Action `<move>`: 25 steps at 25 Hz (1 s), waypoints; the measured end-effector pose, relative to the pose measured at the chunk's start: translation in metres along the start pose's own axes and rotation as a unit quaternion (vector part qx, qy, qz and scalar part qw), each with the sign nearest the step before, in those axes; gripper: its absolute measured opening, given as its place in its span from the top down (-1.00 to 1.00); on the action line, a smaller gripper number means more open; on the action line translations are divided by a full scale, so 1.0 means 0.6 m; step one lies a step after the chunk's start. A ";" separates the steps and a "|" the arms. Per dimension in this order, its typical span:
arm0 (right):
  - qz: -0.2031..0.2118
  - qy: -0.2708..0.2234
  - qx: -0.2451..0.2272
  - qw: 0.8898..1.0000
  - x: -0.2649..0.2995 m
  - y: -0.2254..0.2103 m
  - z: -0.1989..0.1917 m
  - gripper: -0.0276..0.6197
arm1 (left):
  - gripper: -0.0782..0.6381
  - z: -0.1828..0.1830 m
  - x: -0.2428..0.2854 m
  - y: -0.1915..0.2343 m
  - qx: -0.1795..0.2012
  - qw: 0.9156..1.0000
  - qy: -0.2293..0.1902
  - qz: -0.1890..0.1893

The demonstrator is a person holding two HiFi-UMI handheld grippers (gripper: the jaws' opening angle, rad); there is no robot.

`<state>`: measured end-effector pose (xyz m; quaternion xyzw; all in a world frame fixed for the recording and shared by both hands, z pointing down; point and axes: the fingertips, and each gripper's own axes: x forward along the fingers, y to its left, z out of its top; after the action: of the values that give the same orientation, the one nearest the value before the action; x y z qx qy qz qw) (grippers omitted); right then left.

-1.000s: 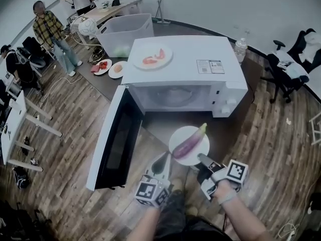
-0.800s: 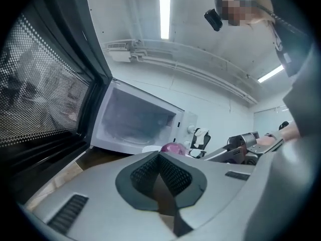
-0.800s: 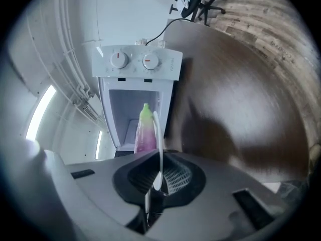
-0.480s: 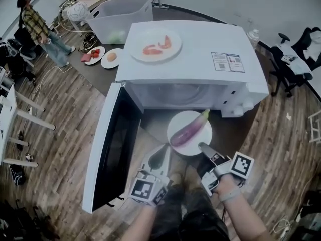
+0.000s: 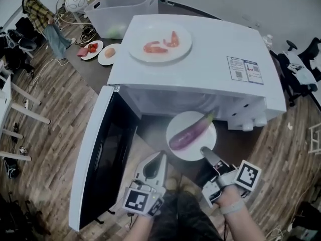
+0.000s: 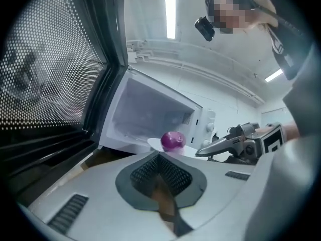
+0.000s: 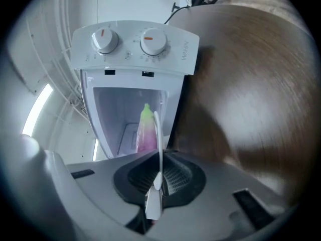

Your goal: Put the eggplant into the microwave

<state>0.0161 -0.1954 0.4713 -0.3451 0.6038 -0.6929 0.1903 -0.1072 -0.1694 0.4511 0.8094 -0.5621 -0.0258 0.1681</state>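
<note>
A purple eggplant [image 5: 190, 133] with a green stem lies on a white plate [image 5: 204, 145] just in front of the open cavity of the white microwave [image 5: 200, 64]. My right gripper [image 5: 206, 153] is shut on the plate's near rim. In the right gripper view the plate [image 7: 159, 134] stands edge-on between the jaws, with the eggplant [image 7: 145, 129] and the cavity beyond. The microwave door [image 5: 100, 159] hangs wide open to the left. My left gripper [image 5: 158, 157] is shut and empty, low beside the door. In its own view the left gripper [image 6: 160, 162] points at the eggplant [image 6: 173, 140].
A plate of red food [image 5: 160, 41] sits on top of the microwave. At the back left stand a clear bin [image 5: 120, 9] and two small plates [image 5: 100, 51] on a dark table. A person [image 5: 37, 14] stands far left, and office chairs [image 5: 301, 67] are at the right.
The plate with the eggplant has moved a little closer to the microwave opening, still in my right gripper. The microwave fills more of the head view. My left gripper stays low and shut.
</note>
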 end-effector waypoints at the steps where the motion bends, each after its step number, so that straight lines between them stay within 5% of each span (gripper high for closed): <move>1: -0.004 -0.001 -0.001 1.000 0.002 -0.001 0.005 0.87 | 0.78 -0.002 0.004 0.004 0.005 1.000 0.003 0.005; 6: -0.004 -0.001 -0.004 1.000 0.016 -0.001 0.021 0.88 | 0.78 -0.015 0.020 0.000 0.047 0.999 0.008 -0.011; 19: 0.007 -0.009 -0.008 1.000 0.067 0.007 0.038 0.87 | 0.78 0.016 0.069 -0.011 0.056 0.998 -0.023 -0.015; 25: 0.008 -0.021 -0.011 1.000 0.089 0.013 0.052 0.87 | 0.78 0.013 0.076 -0.043 0.119 0.992 -0.019 -0.036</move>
<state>0.0004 -0.2555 0.4779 -0.3571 0.6102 -0.6769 0.2047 -0.0691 -0.2054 0.4431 0.8428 -0.5347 0.0194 0.0587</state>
